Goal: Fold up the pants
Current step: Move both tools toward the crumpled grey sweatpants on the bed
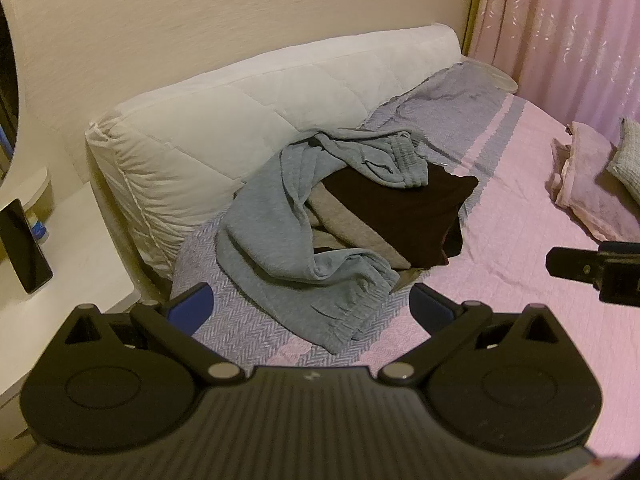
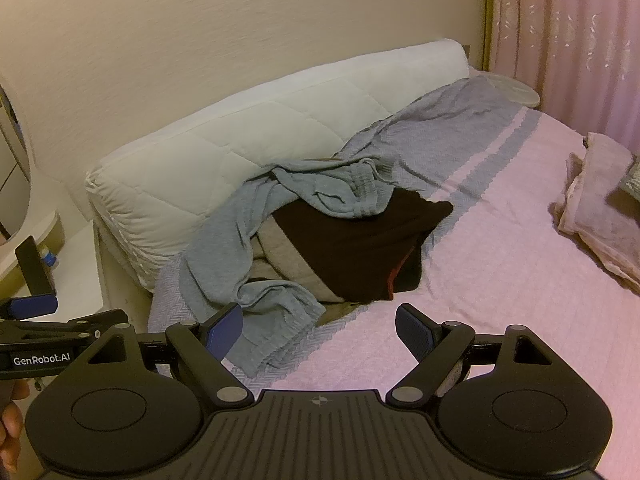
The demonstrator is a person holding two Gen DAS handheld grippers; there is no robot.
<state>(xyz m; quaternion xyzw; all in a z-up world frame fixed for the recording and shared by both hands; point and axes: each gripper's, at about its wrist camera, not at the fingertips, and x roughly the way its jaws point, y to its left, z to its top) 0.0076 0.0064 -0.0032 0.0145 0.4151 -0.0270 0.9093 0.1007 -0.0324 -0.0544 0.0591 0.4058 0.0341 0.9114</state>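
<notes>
Bedroom setting: pink woven bedspread with a grey-blue herringbone border (image 1: 520, 216) fills the centre and right of both views, backed by a cream textured wall (image 1: 200, 12) and pink patterned curtains (image 1: 560, 20) at upper right. White quilted long pillow (image 1: 240, 120) lies along the wall, upper centre. Light grey-blue knit sweatpants with ribbed waistband and cuffs (image 1: 272, 232), crumpled and unfolded, are draped at frame centre over a heap holding a black garment (image 1: 400, 208) and a beige-grey garment (image 1: 344, 220). Folded pale pink cloth (image 1: 588, 200) rests at far right. White bedside table (image 1: 72, 248) at left carries an upright black phone (image 1: 24, 244). Left gripper (image 1: 312, 312), lower centre of its own view, has blue-padded fingers spread wide, holding nothing, just short of the sweatpants' cuffs. Right gripper (image 2: 320, 328) likewise gapes wide and empty above the bedspread, its left pad beside the cuffs.
</notes>
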